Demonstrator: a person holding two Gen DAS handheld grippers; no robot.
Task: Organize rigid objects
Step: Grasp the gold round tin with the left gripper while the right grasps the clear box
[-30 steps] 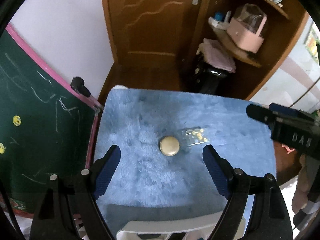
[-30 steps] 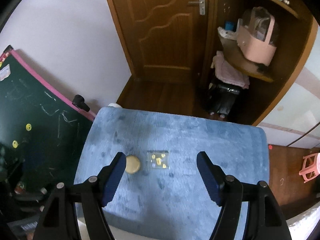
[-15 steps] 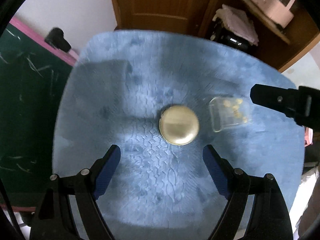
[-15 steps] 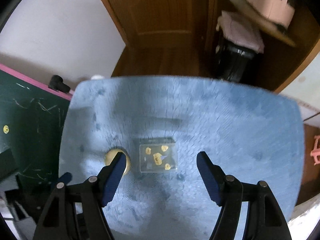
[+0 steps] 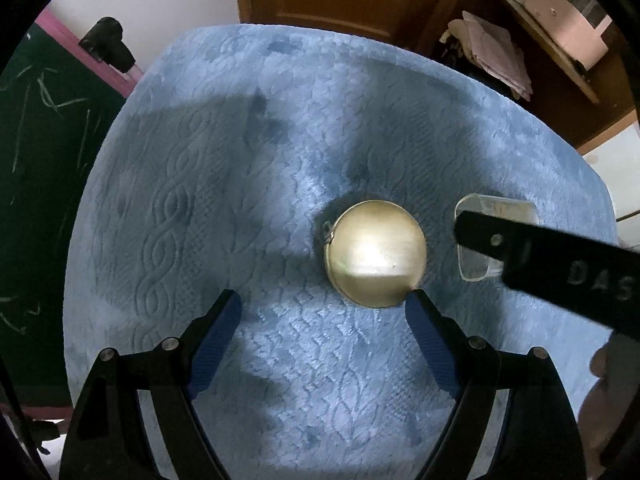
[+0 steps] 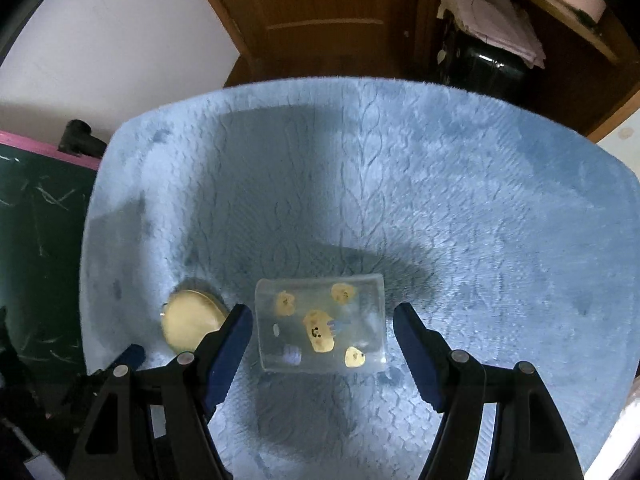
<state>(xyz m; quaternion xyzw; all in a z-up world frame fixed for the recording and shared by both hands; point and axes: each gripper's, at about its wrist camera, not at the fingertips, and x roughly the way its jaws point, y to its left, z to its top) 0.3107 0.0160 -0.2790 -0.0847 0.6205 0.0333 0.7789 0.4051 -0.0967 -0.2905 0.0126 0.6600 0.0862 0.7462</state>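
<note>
A round gold tin (image 5: 376, 253) lies on the blue fleece cover (image 5: 248, 184); it also shows in the right wrist view (image 6: 191, 325). A clear box with yellow stickers (image 6: 321, 323) lies just right of it; in the left wrist view the clear box (image 5: 476, 268) is partly hidden by the right gripper's finger (image 5: 560, 268). My left gripper (image 5: 325, 297) is open, low over the cover, its right fingertip beside the tin's near edge. My right gripper (image 6: 323, 312) is open with its fingers on either side of the clear box, which rests on the cover.
A green chalkboard with a pink frame (image 5: 44, 152) stands along the left edge of the cover. Behind are a wooden door (image 6: 332, 16), a shelf with a pink box (image 5: 568, 36), folded cloth (image 6: 492, 20) and a dark bin (image 6: 480, 68).
Both grippers have come down and forward toward the cover. The tin and the clear box look much larger, and the right gripper's fingers now straddle the box.
</note>
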